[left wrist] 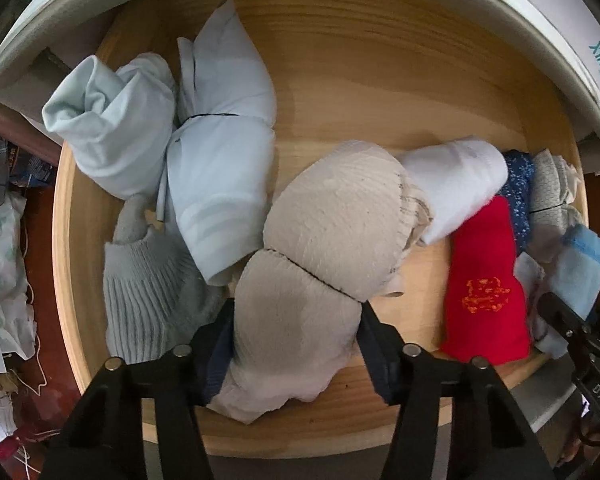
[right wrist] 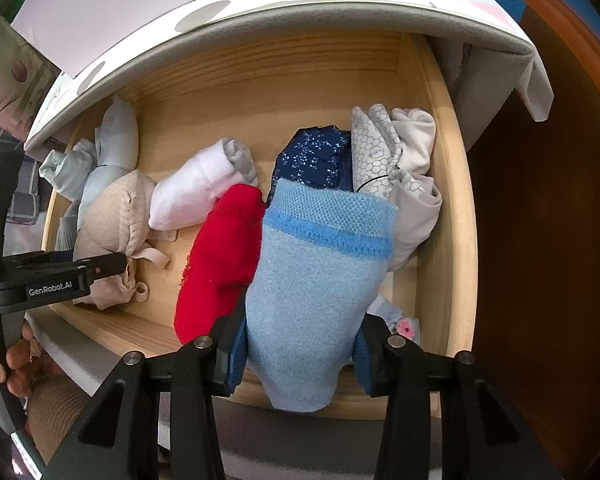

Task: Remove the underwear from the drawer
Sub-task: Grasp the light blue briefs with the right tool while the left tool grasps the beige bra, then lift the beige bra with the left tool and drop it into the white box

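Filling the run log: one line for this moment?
left gripper: shut on beige padded bra | right gripper: shut on light blue knit sock | wooden drawer: open

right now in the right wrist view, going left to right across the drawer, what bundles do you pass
pale blue bundles → beige bundle → white sock roll → red sock → light blue sock held in the right claw → grey honeycomb-print bundle

Soft even daylight, faint shadows – strong fisheye bending at edges, dark corners, slight blur near rims.
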The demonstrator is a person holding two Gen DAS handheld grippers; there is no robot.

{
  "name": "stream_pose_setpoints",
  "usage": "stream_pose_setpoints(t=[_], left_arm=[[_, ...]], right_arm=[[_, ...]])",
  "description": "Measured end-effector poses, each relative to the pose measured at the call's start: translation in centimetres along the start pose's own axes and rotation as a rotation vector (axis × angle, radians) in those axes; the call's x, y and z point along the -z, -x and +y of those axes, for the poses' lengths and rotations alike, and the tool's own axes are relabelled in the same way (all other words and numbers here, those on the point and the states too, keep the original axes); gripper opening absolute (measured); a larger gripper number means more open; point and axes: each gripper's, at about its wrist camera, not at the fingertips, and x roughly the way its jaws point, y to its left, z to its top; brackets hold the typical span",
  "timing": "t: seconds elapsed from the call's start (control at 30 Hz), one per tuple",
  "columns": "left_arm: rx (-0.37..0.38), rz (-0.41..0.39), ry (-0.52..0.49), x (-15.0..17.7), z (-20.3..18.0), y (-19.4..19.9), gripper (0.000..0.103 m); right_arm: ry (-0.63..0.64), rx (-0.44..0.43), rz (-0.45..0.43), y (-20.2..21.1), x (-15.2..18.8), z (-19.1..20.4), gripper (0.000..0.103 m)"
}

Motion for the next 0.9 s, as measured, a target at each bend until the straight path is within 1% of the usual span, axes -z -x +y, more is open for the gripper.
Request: stream_pose_setpoints(t=[0.07, 0.17, 0.27, 0.53, 0.7, 0.77, 0.9], left_arm=[[0.009, -0.006, 0.01, 0.3, -0.2, 0.2, 0.053], [0.036, -0.013, 0.022, 0.6, 0.0, 0.9, 0.052], [0.031, -0.031, 0.017, 0.7, -0.2, 2.1, 0.052], [0.059, -0.084, 0.001, 1.9, 0.0, 6.2, 0.052], [0.077, -0.132, -0.017, 3.1, 0.1, 10.1, 0.052], [0.082, -0.15, -0.023, 3.6, 1.0, 12.3, 0.052], [0.108, -0.21, -0.033, 4.2, 1.6, 16.6, 0.052]], right_arm=[[0.002, 0.002, 0.0, 0.0, 0.0, 0.0, 0.04], [0.003, 0.002, -0.002, 0.2, 0.0, -0.1, 0.04], [0.002, 0.0, -0.003, 0.2, 0.2, -0.2, 0.04], [0.005, 0.018, -0.008, 0.3, 0.1, -0.1, 0.04], [0.008, 0.029, -0.007, 0.3, 0.1, -0.1, 0.04], [0.006, 0.03, -0.008, 0.3, 0.1, -0.1, 0.04], [0.007, 0.032, -0.008, 0.3, 0.2, -0.1, 0.04]])
